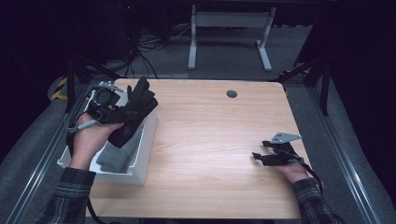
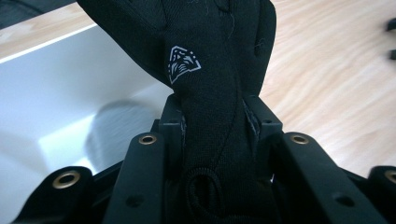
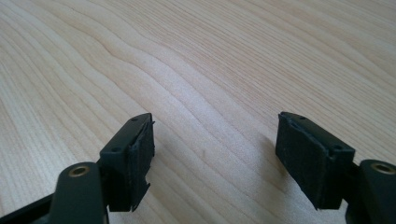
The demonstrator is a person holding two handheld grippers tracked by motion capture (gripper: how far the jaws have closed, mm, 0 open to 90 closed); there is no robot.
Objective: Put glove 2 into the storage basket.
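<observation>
the left hand-held gripper (image 1: 122, 113) is raised over the white bin (image 1: 144, 140) at the left edge of the wooden tabletop (image 1: 215, 140). its jaws are clamped on a black glove (image 1: 135, 109), pinching the cuff end. in the high view the glove's fingers fan upward and toward the far side of the tabletop, with the body of the glove draped across the bin's right wall. in the left gripper view the glove (image 2: 210, 93) rises straight from between the jaws and carries a small white shield-shaped logo (image 2: 183, 64) on its back. the white bin wall (image 2: 70, 93) lies to the left in that view and bare wood to the right.

a grey fabric item (image 1: 114, 156), possibly a second glove, lies inside the bin near its front end, below the held glove. its exact type cannot be told.

the left hand (image 1: 91, 137) grips the gripper body from behind, with a plaid sleeve (image 1: 67, 196) at the lower left.

the right hand-held gripper (image 1: 258, 156) is low over the tabletop near the right edge, well apart from the bin, pointing left. in the right gripper view its jaws stand wide apart with nothing between them, over bare wood grain (image 3: 210, 84). the right hand (image 1: 294, 171) holds it from behind.

a small dark round grommet (image 1: 231, 94) sits in the tabletop near the far edge.
</observation>
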